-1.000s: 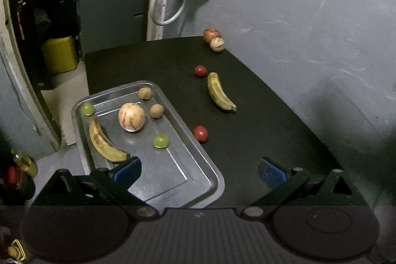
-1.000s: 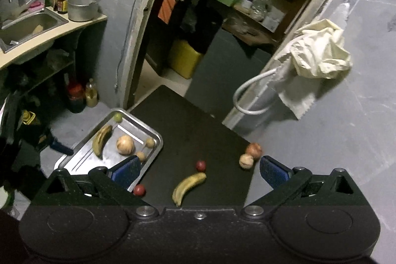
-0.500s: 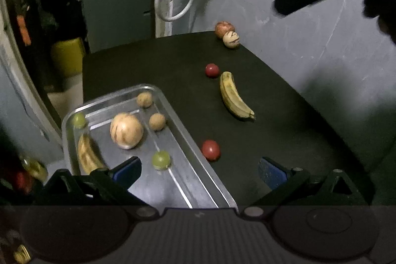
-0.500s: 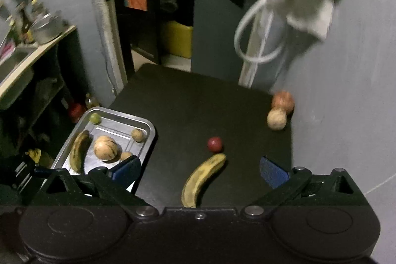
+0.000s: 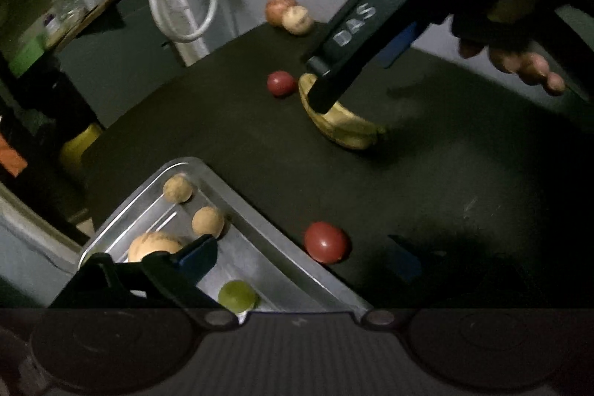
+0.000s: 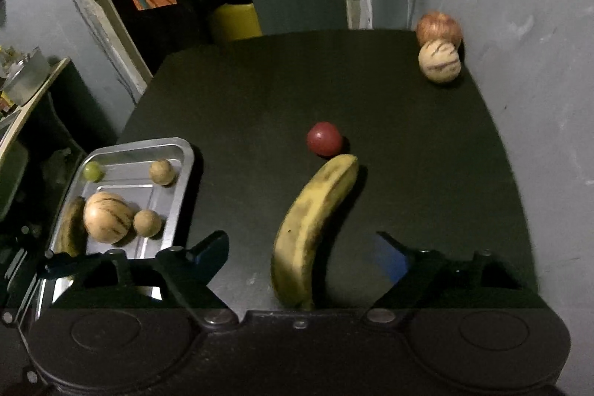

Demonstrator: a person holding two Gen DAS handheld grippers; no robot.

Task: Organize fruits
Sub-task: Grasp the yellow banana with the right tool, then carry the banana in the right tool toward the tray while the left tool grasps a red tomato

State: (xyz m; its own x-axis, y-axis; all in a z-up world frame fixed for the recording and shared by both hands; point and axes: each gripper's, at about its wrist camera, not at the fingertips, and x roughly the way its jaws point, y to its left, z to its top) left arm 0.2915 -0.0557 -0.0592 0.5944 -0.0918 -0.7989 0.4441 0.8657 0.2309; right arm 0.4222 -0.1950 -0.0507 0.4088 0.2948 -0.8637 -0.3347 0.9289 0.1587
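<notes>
One banana (image 6: 312, 229) lies loose on the black table (image 6: 408, 143), and our right claw (image 6: 300, 258) is spread wide around its near end, the fruit running forward between the two fingers without either pad touching it. Just past the banana's far tip sits a small red fruit (image 6: 323, 138). Farther ahead and to the right of that claw, in the table's far corner against the wall, a striped pale fruit (image 6: 439, 60) touches a reddish apple (image 6: 438, 29) behind it.

To the left of the right claw stands the metal tray (image 6: 185, 158). We see in it a second banana (image 6: 70, 229) along the left edge, a large striped fruit (image 6: 107, 218) beside it, two small brown round fruits (image 6: 147, 222) and a green one (image 6: 92, 171) at the far end.

Our left claw (image 5: 300, 258) is also released, gripping nothing. Its left finger (image 5: 193, 253) hangs over the tray's near part, above the big striped fruit, with another green fruit (image 5: 237, 295) just to its right. Between its fingers, on the table touching the tray rim, rests a second red fruit (image 5: 326, 242). Well ahead, from this view, the right tool's dark finger (image 5: 345, 62) overlaps the loose banana.
</notes>
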